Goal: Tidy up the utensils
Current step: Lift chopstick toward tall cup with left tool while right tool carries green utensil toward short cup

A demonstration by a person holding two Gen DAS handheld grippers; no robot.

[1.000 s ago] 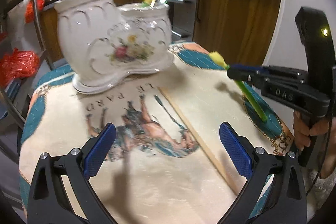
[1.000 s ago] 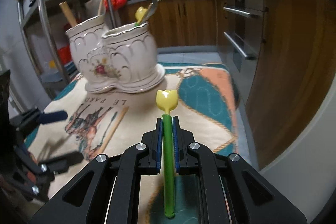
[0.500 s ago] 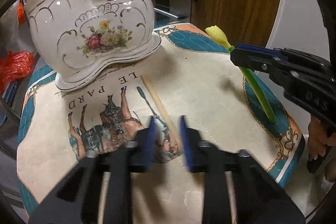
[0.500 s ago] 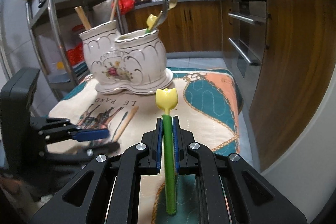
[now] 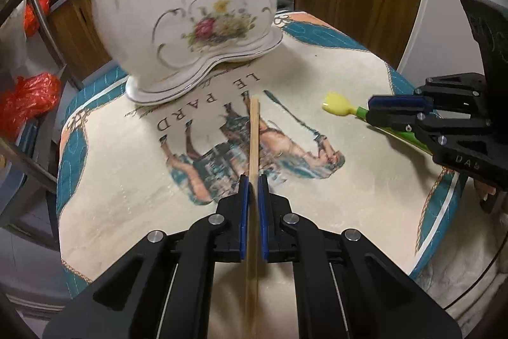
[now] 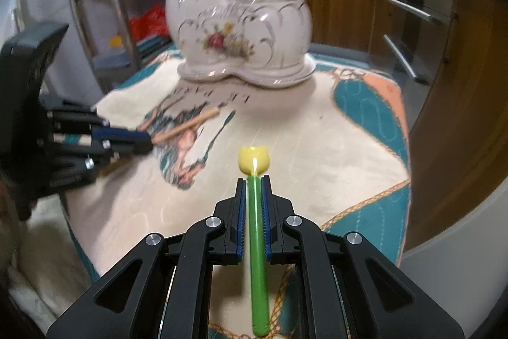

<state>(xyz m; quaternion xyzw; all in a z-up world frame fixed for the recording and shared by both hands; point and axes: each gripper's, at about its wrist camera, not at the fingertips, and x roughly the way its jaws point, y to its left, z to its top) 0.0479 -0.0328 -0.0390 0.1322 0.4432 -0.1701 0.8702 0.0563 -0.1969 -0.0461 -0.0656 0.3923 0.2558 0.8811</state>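
I am looking down on a small table point(image 5: 422, 272) covered by a printed cloth point(image 5: 127, 180) with a cream middle, a teal and orange border, a horse picture and the words LE PARD. A white ceramic utensil holder point(image 5: 177, 18) with a flower motif and gold trim stands on the cloth at the far side, its base just beyond the lettering. A wooden stick point(image 5: 254, 129) stretches over the horse picture on the near side of the holder, its far tip close to the lettering; I cannot tell whether it touches the cloth.
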